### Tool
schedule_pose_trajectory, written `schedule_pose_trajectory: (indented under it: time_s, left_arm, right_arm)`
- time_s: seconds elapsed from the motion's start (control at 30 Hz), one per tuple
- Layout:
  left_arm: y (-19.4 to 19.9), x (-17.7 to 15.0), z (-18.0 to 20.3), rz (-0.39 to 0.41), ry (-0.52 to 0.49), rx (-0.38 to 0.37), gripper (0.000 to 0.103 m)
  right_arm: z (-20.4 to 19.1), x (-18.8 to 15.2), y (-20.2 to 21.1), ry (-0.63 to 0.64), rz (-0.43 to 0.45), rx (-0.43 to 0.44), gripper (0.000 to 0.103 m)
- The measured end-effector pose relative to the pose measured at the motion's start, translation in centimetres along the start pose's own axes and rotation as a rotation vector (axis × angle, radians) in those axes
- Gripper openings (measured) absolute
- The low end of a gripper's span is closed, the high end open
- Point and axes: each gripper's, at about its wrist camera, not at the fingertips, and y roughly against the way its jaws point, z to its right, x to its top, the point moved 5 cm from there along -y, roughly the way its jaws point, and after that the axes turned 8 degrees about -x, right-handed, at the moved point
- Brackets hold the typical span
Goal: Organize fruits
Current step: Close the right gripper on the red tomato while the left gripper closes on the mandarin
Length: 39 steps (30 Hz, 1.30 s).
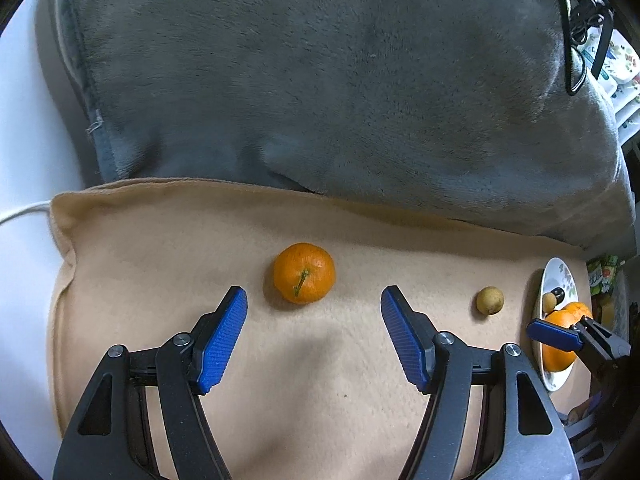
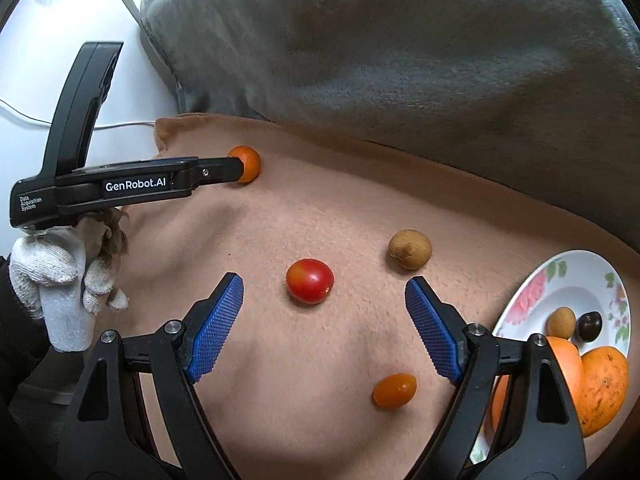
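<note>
My left gripper (image 1: pixel 314 300) gapes wide near the mandarin (image 1: pixel 304 273); my right gripper (image 2: pixel 324 292), equally wide, brackets the cherry tomato (image 2: pixel 309 281) for plating.

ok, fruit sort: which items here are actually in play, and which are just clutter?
In play:
mandarin
red tomato
brown longan
small orange tomato
floral plate, already holding fruit
left claw and right claw, both open

Clutter:
grey blanket
tan cushion (work surface only)
white cable
</note>
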Motion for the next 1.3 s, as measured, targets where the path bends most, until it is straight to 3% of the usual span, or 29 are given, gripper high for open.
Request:
schedule_pose_trajectory:
  time_s: [0.17,0.3,0.5,0.63,1.07,1.3]
  left_arm:
    - [-0.7,0.1,-0.2,-0.013,-0.026,0.013,0.066]
    - [-1.4,0.4,-0.7,-0.024,-0.028,0.017,0.058]
    - [-2.2,0.8,-1.2,-0.035,-0.031,0.029,0.051]
    - [-2.5,0.7,-1.9,-0.04,-0.039,0.044,0.041]
    - [-3.0,0.5,-1.6,-0.032,-0.048,0.041,0.035]
    - [-2.7,-0.5,-1.4,-0.014,-0.06,0.044,0.034]
  right_arm:
    - [-0.7,0.0,-1.0,0.004,-0.012,-0.007,0.083]
    - [-1.6,-0.3,-2.0,0.015,-0.041,-0.007,0.07]
    - [-2.2,-0.7,-3.0,0.032,-0.061,-0.016,0.067]
    - [-2.1,-1.0,-3.3,0.036,-0.074,-0.02,0.057]
    - [-2.3,-0.8,-4.3,0.034,-0.079,-0.006,0.036]
    - [-2.5,-0.6,-4.2,0.041,-0.062,-0.006,0.035]
